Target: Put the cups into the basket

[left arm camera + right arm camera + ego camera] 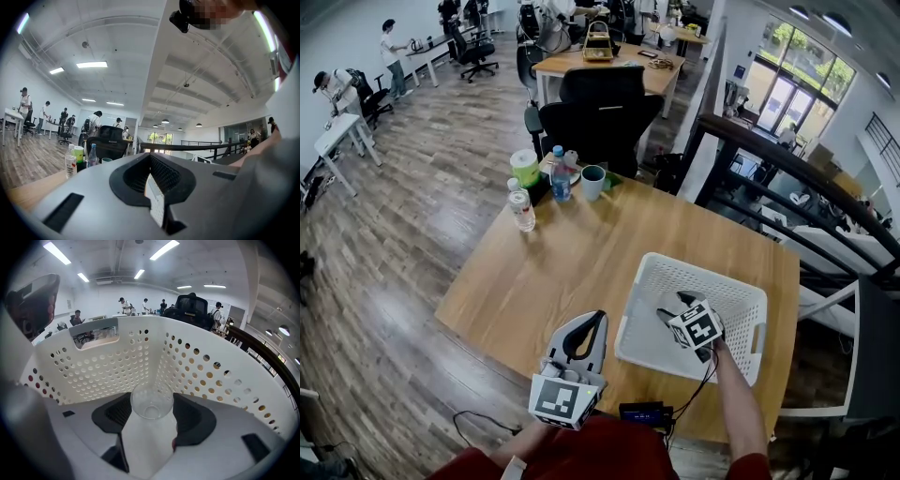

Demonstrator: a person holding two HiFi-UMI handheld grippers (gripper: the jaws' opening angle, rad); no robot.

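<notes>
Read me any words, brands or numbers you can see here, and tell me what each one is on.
Red-labelled container: print too small to read.
Blue-capped bottle: label too small to read.
Left gripper and right gripper cubes: square markers only, no words.
Clear cup: no print visible.
Nothing legible.

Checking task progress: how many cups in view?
2. A clear cup in the right tool, inside the white basket; a teal cup at the table's far end beside the blue-capped bottle. Others may be hidden.

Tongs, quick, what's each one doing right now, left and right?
Left tongs: closed, empty.
Right tongs: closed on a cup, inside the basket.
</notes>
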